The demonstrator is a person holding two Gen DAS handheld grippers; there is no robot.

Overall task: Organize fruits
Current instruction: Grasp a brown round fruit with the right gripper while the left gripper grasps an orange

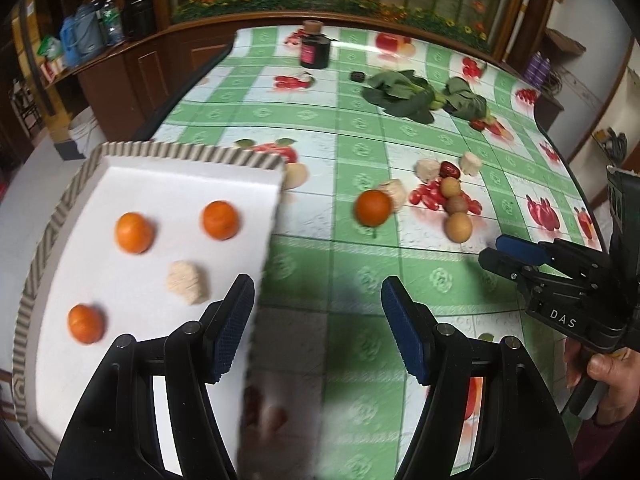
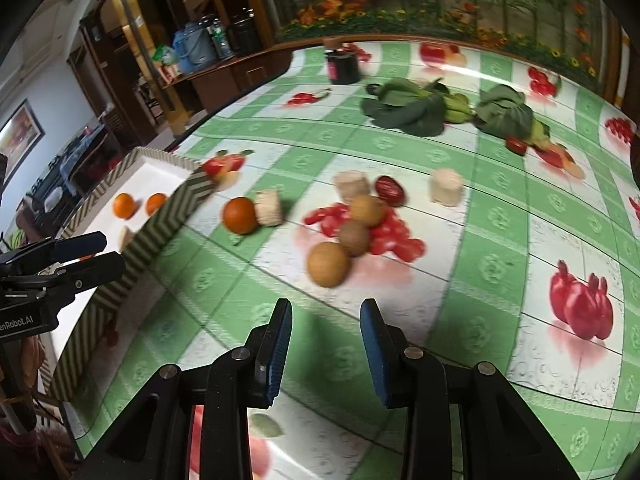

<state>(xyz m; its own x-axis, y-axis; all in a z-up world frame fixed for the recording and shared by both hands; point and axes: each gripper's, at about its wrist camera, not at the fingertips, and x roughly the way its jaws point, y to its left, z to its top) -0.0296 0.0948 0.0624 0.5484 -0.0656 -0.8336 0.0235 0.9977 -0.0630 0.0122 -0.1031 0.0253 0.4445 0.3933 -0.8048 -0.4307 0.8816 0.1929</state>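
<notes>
Both grippers are hovering empty over the green-checked fruit-print tablecloth. Right gripper: jaws narrowly apart, nothing between. Left gripper: jaws wider apart, empty, beside the white chevron-rimmed tray already holding three tangerines. Loose round orange tangerine is lying ahead, between both; the left seems nearer. Open cloth surrounds it; a beige chunk is touching behind.

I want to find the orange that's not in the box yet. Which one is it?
Start at the white tray with the striped rim. Just right of it on the green tablecloth sits one orange, touching a pale beige chunk. It's the only orange outside the tray.
</notes>
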